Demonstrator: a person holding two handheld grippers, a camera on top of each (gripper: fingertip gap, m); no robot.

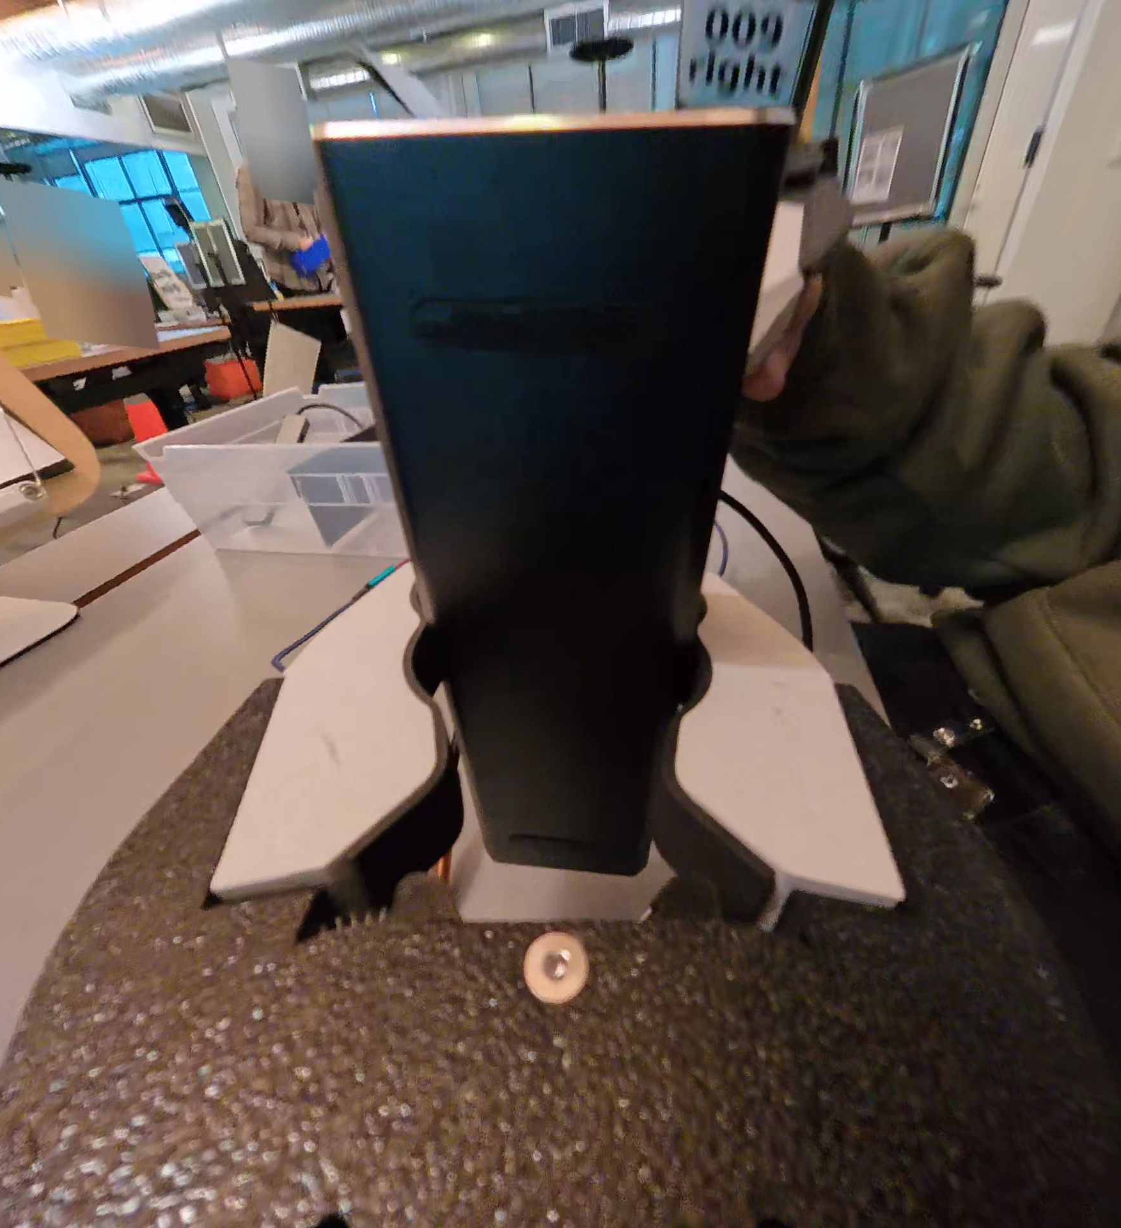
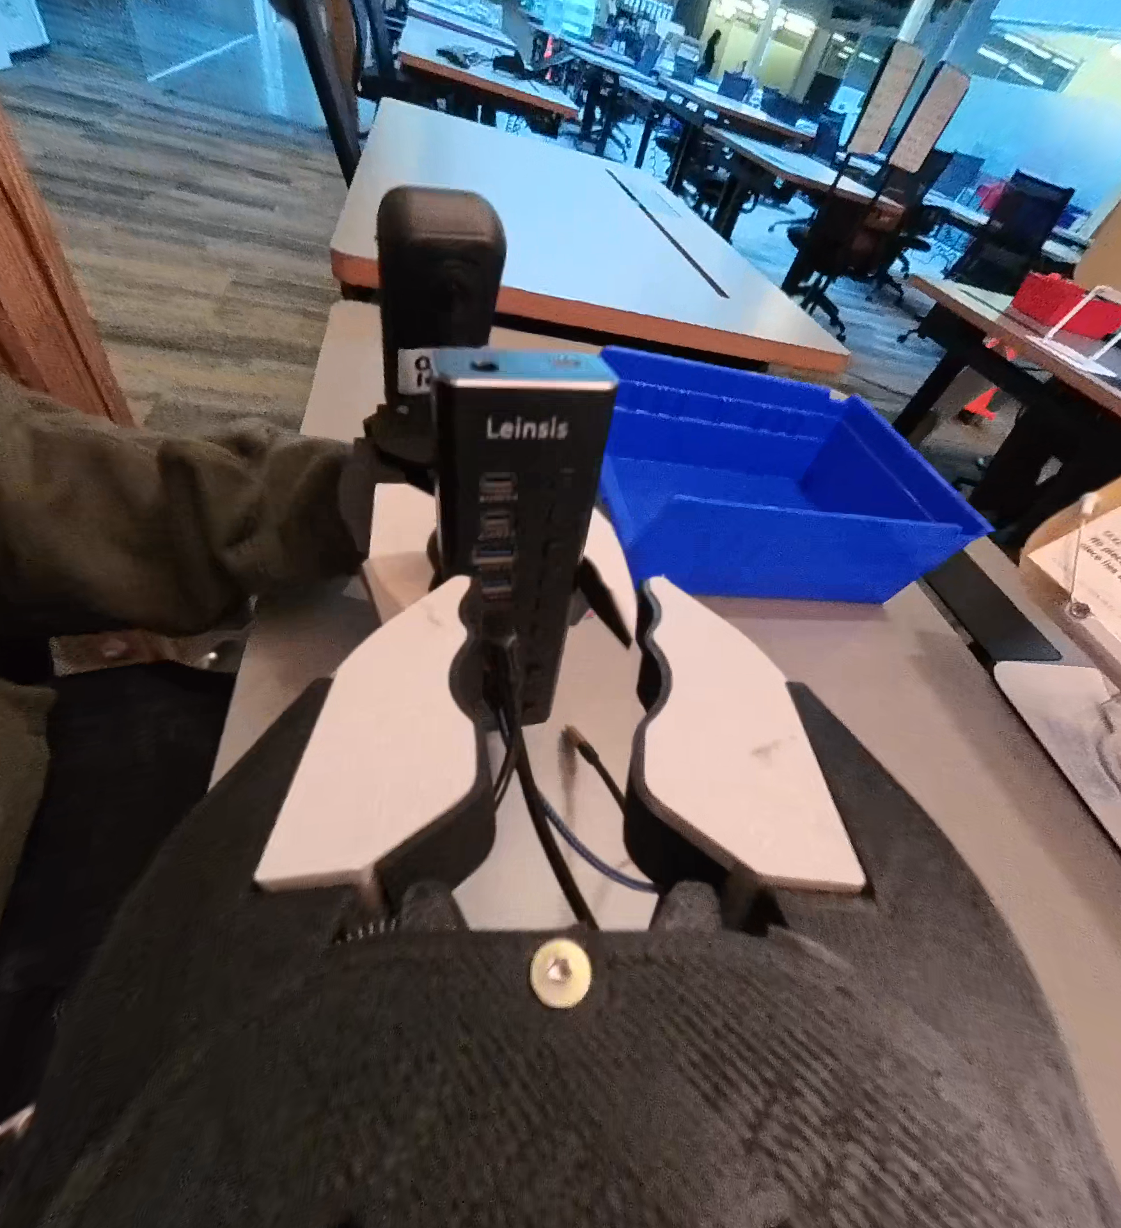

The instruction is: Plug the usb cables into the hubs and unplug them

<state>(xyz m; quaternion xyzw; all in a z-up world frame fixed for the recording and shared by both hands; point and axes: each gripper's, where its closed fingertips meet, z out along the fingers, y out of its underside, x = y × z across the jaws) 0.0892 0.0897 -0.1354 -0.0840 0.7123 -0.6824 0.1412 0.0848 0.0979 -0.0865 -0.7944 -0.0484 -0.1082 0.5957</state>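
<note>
We see a grey table (image 2: 943,764) across the lower frame, blue bin (image 2: 777,505) at centre right. Centre of both views: black USB hub (image 1: 544,465), upright, clamped by the left gripper (image 1: 557,664). Right gripper (image 2: 557,671), jaws apart, flanks the hub's lower end w/ black cable (image 2: 544,817) hanging below.

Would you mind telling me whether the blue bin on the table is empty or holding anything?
Empty, as far as visible: the blue bin shows only bare blue floor and dividers in the right wrist view, though its near wall hides some floor.
</note>
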